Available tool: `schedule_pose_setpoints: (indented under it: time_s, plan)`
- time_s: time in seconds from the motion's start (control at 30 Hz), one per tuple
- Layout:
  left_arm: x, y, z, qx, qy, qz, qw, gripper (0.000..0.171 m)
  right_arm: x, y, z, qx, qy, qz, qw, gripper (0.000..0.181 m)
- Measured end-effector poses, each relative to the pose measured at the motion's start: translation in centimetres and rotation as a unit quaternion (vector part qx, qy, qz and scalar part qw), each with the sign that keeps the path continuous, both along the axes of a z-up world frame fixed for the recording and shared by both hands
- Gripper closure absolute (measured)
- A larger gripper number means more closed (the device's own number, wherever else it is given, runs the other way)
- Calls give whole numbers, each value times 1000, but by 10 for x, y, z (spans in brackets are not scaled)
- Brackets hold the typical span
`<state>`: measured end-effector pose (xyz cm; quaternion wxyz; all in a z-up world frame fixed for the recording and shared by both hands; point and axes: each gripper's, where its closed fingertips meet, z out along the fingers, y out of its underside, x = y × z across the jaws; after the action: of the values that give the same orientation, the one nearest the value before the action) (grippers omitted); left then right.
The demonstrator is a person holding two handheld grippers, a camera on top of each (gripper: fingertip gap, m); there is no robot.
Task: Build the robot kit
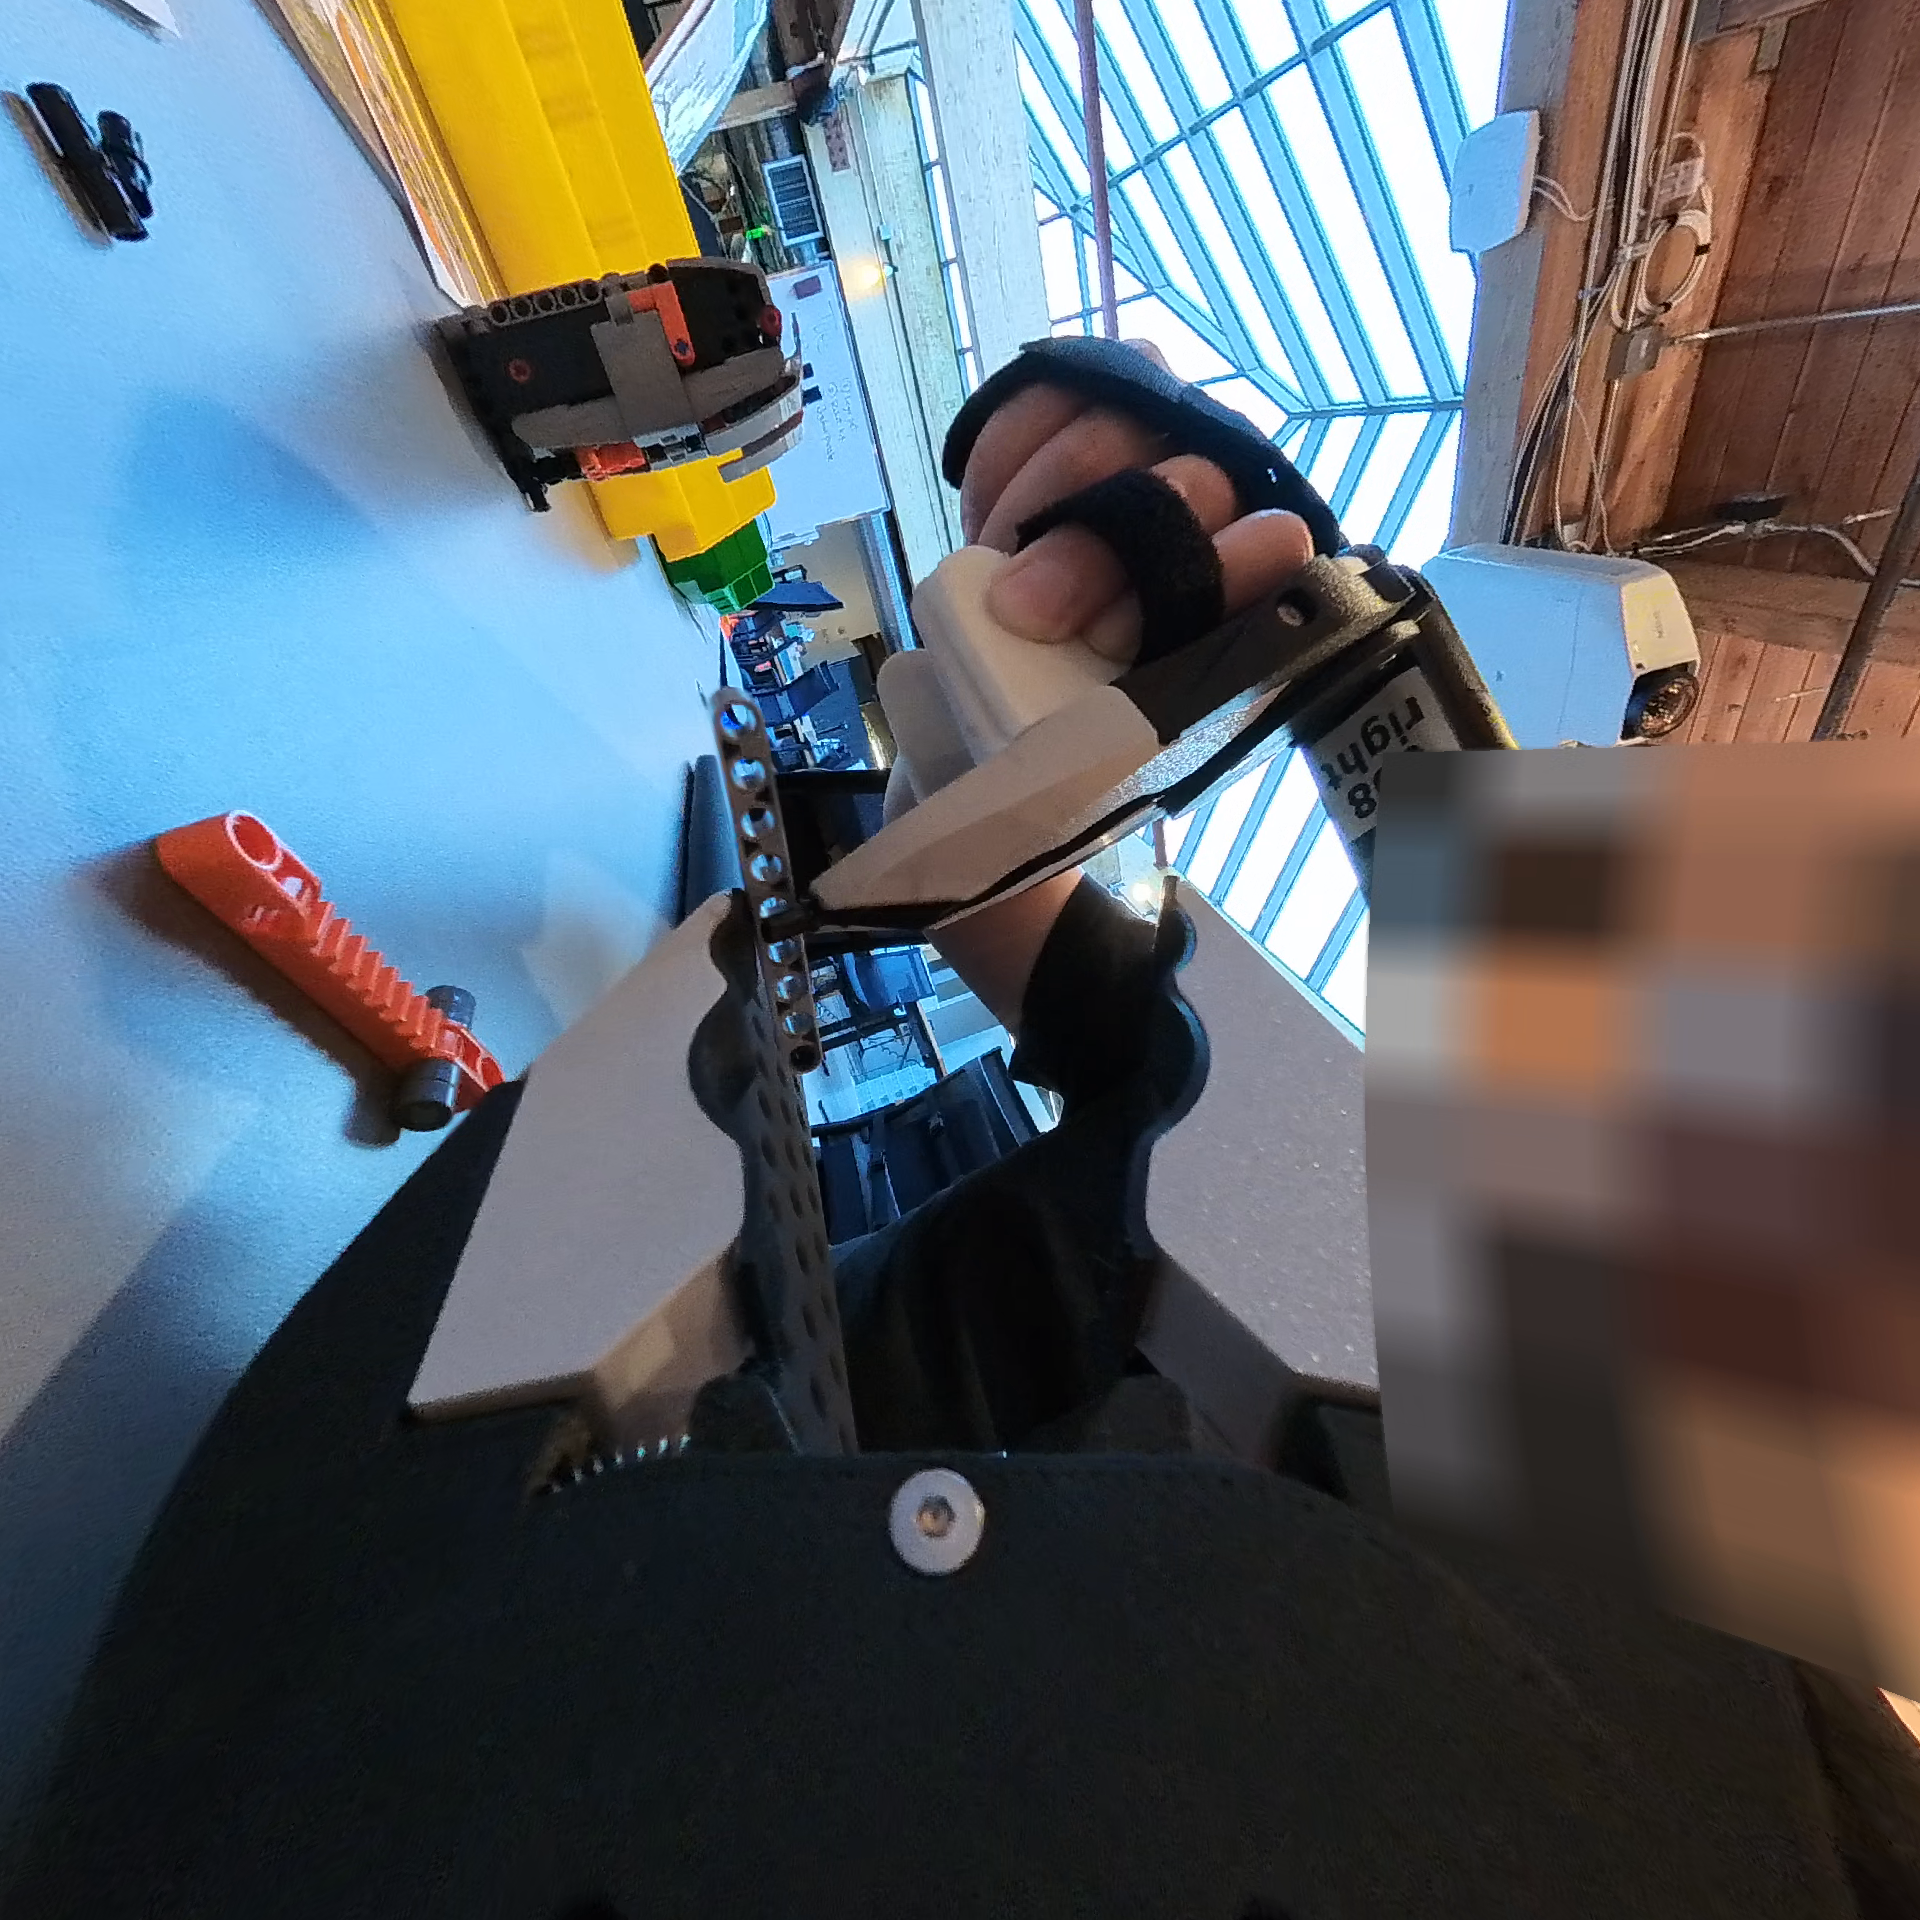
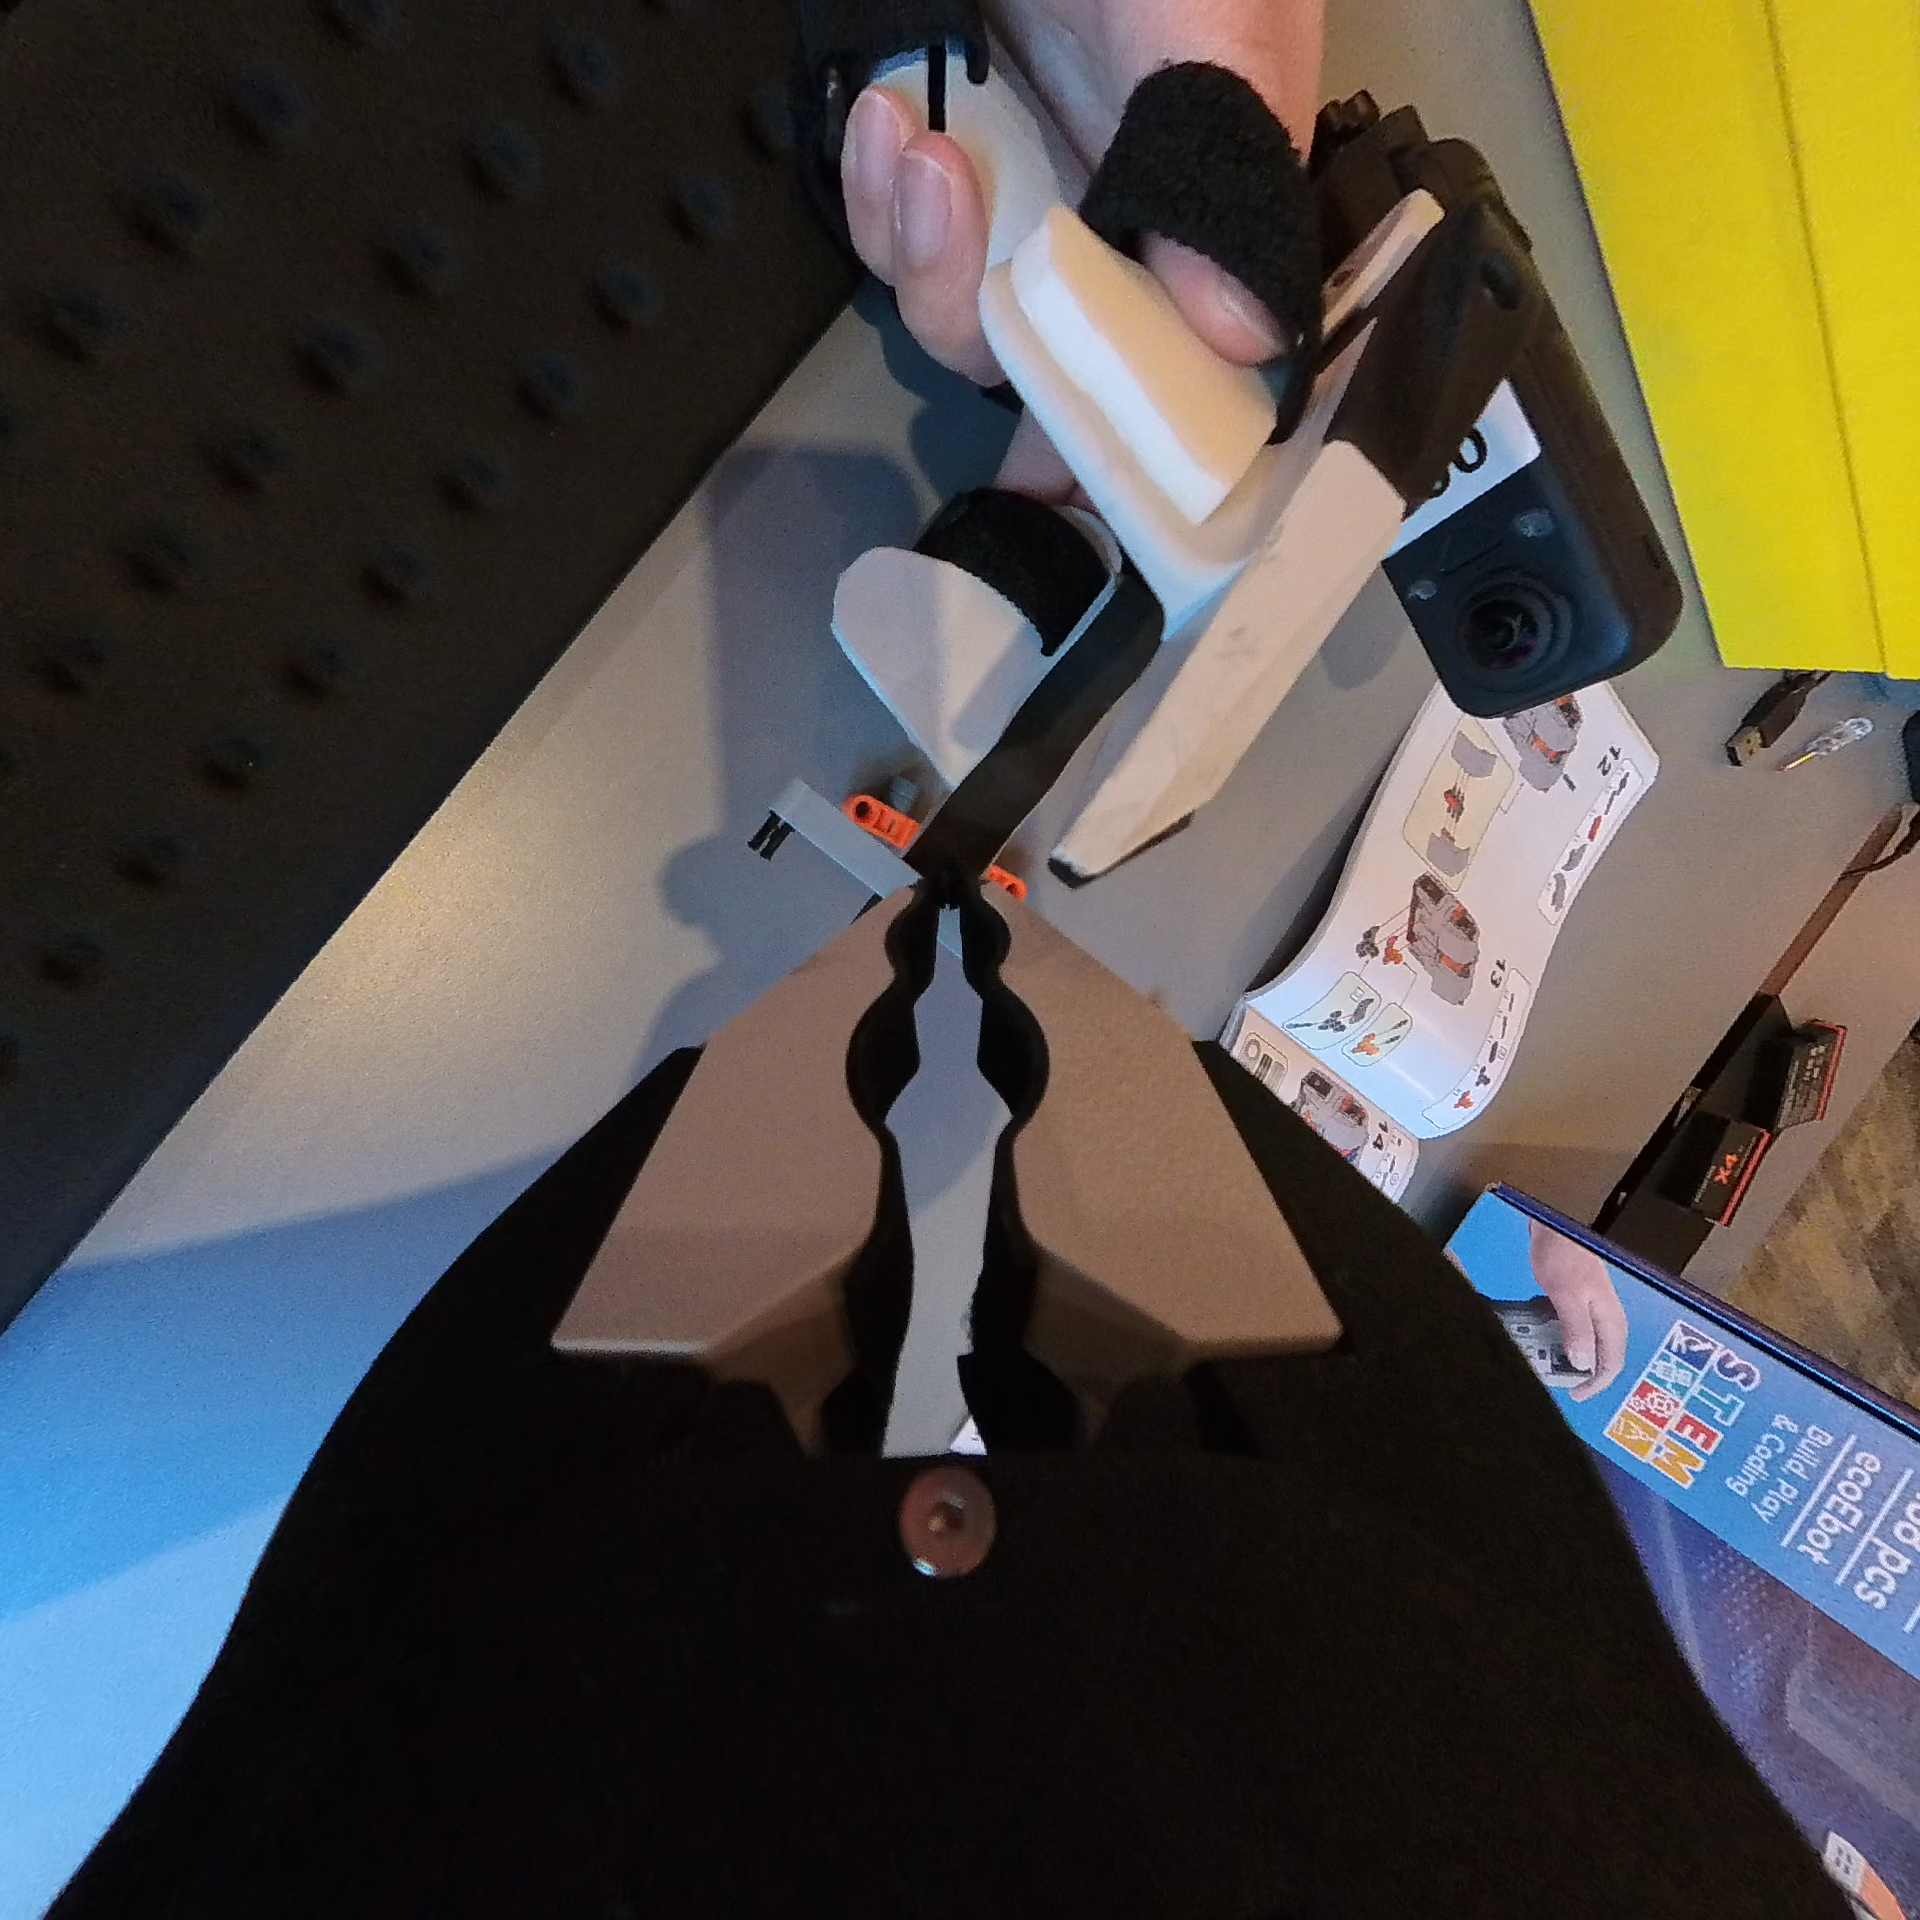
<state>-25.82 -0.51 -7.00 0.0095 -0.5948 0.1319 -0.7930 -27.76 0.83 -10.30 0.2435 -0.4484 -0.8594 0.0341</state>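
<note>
A long grey perforated beam (image 1: 774, 1039) is held in the air above a pale table (image 1: 260, 623), lying along the inner pad of one finger of the left gripper (image 1: 945, 914). The other finger stands apart from it near the tips, so it cannot be told whether those jaws are clamped on it. The right gripper (image 2: 945, 899) is brought in from the side, its jaws clenched on a small dark pin (image 1: 795, 916) at one of the beam's holes. The beam is judged light, stiff and smooth, best gripped across its flat faces; the pin is tiny and easily dropped. On the table are seen an orange toothed bar (image 1: 322, 956), a part-built grey and black model (image 1: 634, 384) beside yellow bins (image 1: 561, 156), an instruction sheet (image 2: 1455, 935) and a blue box (image 2: 1714, 1507). The two grippers are crowded close together.
</note>
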Motion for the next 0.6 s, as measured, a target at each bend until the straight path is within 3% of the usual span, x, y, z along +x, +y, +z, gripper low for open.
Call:
schedule_pose_setpoints:
  time_s: [0.6]
  plan:
    - [-1, -1, 2, -3, -5, -3, 1000, 91, -1, 1, 0, -8, 12, -32, 999, 179]
